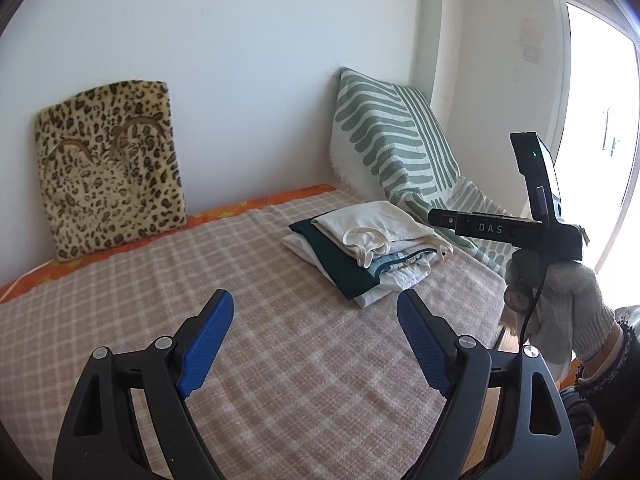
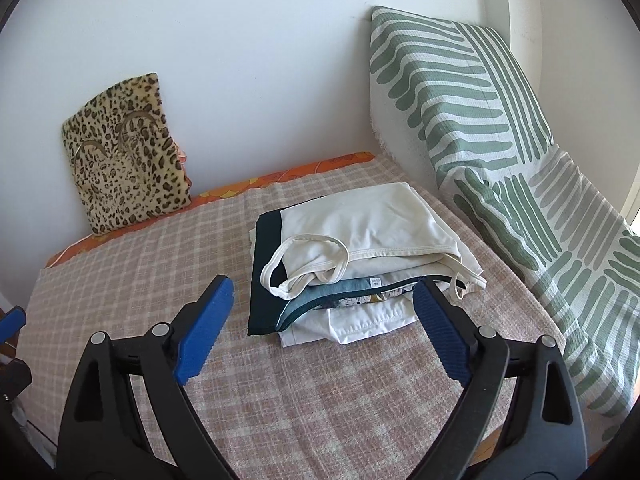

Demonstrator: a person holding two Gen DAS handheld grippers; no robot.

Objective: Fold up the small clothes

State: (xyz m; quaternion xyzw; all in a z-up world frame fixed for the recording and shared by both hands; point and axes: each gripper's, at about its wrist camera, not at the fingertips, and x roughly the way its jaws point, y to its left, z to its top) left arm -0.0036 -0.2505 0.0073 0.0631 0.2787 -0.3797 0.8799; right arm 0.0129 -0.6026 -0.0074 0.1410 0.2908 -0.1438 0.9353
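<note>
A stack of folded small clothes (image 1: 364, 252) (image 2: 360, 256) lies on the checked blanket (image 1: 240, 340) (image 2: 140, 264). A cream strappy top (image 2: 360, 220) is uppermost, over a dark green piece (image 2: 264, 280), a blue one and white ones. My left gripper (image 1: 316, 304) is open above the blanket, short of the stack, nothing between its blue pads. My right gripper (image 2: 324, 292) is open too, just in front of the stack, pads apart from the cloth. In the left wrist view a gloved hand (image 1: 560, 304) holds the right gripper's black body at the right edge.
A leopard-print cushion (image 1: 112, 168) (image 2: 128, 156) leans on the white wall at the back left. A green-and-white striped throw (image 1: 400, 136) (image 2: 500, 152) covers a cushion at the right. An orange sheet edge (image 1: 260, 204) runs along the wall. A bright window (image 1: 600, 120) is at far right.
</note>
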